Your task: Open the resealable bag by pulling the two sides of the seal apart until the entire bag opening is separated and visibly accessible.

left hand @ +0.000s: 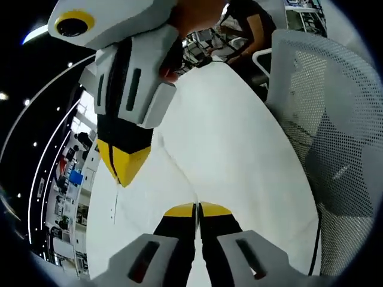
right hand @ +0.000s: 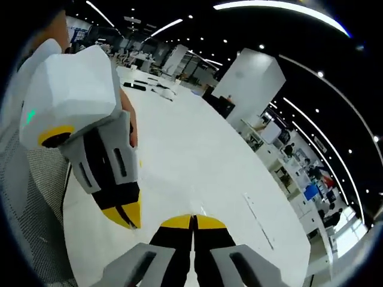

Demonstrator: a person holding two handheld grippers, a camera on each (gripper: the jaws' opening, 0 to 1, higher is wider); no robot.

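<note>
The resealable bag (left hand: pixel 163 182) is clear and hard to make out against the white table (left hand: pixel 239 143). A thin crease of it runs down into my left gripper (left hand: pixel 197 208), whose yellow-tipped jaws are shut on it at the bottom of the left gripper view. My right gripper (left hand: pixel 123 174) reaches in from the upper left, its tips together at the bag's other side, a short way off. In the right gripper view my right gripper (right hand: pixel 192 220) is shut at the bottom, and the left gripper (right hand: pixel 129 216) hangs beside it on the left over the table (right hand: pixel 197 143).
A white mesh chair (left hand: pixel 335 125) stands close on the right of the left gripper view, with a dark cable (left hand: pixel 316 239) beside it. A person (left hand: pixel 245 27) sits at the table's far end. Dark items (right hand: pixel 149 86) lie on the far table; office shelves (right hand: pixel 299 173) are beyond.
</note>
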